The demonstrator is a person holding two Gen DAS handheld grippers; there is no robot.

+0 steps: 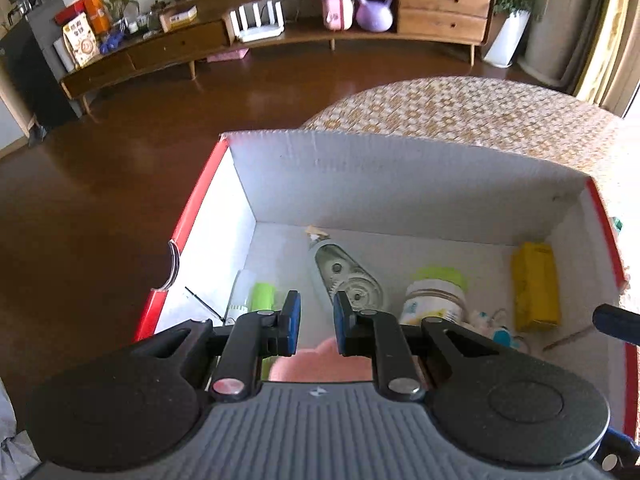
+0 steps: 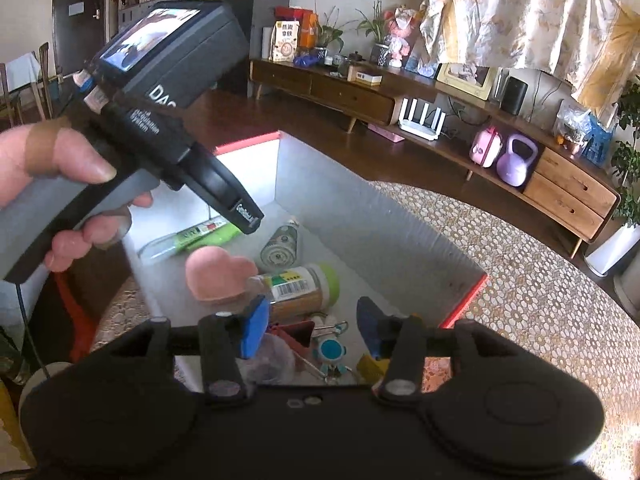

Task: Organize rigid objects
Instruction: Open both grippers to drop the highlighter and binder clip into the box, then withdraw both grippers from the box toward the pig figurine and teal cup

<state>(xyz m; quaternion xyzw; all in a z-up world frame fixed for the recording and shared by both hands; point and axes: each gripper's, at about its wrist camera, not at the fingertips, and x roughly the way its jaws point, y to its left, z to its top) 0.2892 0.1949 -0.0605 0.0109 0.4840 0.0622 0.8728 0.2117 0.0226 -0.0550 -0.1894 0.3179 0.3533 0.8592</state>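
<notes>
Pink sponge (image 2: 218, 276) lies in the box (image 1: 360, 184) just below my left gripper (image 1: 316, 322), nearly together, empty; my right gripper (image 2: 310, 330) hangs apart, empty.

Brown floor (image 1: 120, 160), long wooden sideboard (image 1: 440, 12)
</notes>
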